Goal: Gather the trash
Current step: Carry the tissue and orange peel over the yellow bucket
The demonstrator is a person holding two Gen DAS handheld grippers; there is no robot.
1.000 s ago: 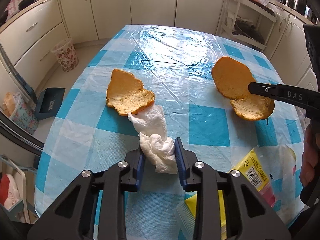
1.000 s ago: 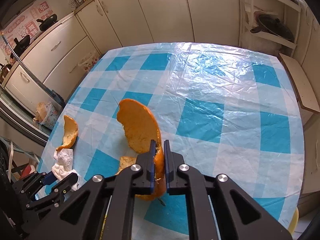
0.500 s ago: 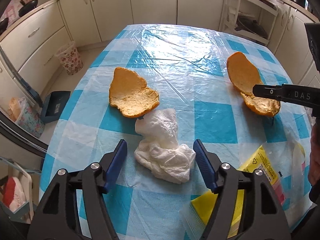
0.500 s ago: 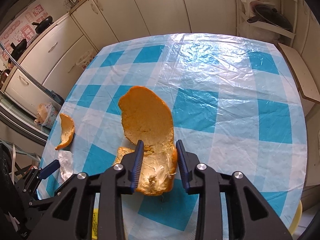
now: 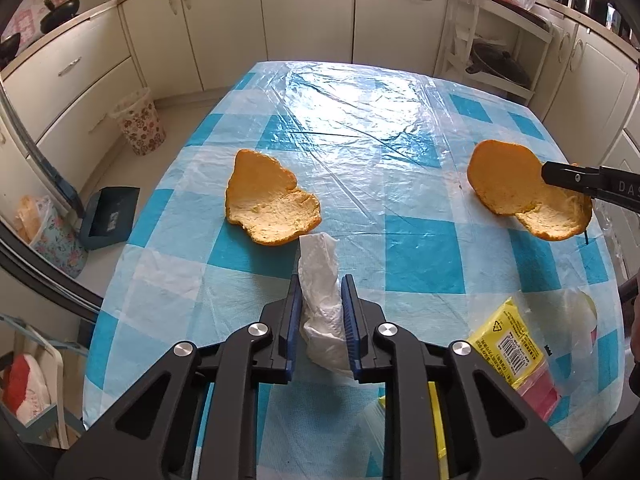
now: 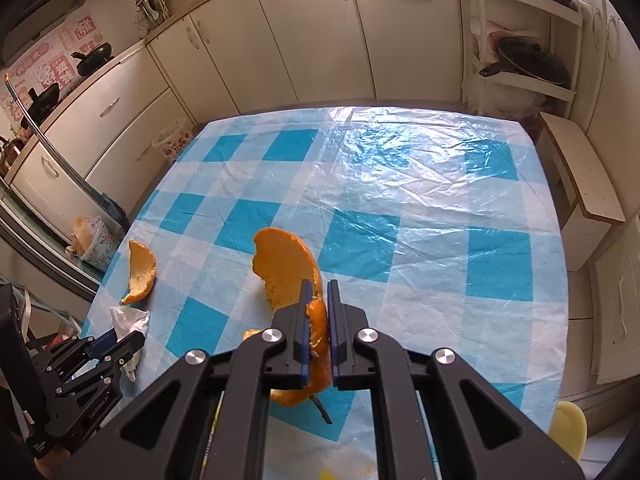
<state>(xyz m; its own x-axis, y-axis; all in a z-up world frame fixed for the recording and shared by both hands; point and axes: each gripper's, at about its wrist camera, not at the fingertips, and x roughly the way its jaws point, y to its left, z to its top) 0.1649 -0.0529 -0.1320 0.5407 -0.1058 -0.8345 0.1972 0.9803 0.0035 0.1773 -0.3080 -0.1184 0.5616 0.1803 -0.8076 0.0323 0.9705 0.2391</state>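
Note:
A crumpled white tissue (image 5: 318, 252) stands up between the pads of my left gripper (image 5: 321, 282), whose jaws are closing and press on it. Just beyond it an orange peel (image 5: 268, 212) lies on the blue-checked tablecloth (image 5: 420, 248). My right gripper (image 6: 319, 286) is closing on a second, larger orange peel (image 6: 286, 268), pinched at its near edge and held tilted upright. The left wrist view shows that peel (image 5: 516, 192) at the right with a black finger (image 5: 576, 178) on it. From the right wrist, the left gripper (image 6: 124, 340) and the tissue (image 6: 128, 318) show at the lower left.
A yellow packet in a clear bag (image 5: 508, 340) lies at the table's near right corner. On the floor to the left stand a floral waste bin (image 5: 138, 122) and a dark dustpan (image 5: 106, 218). A wooden bench (image 6: 580, 172) stands by the table's right side.
Both grippers opened half a second ago and have shut again. The left one has squeezed the tissue narrow and upright. The right one has re-gripped the large peel and tipped it up.

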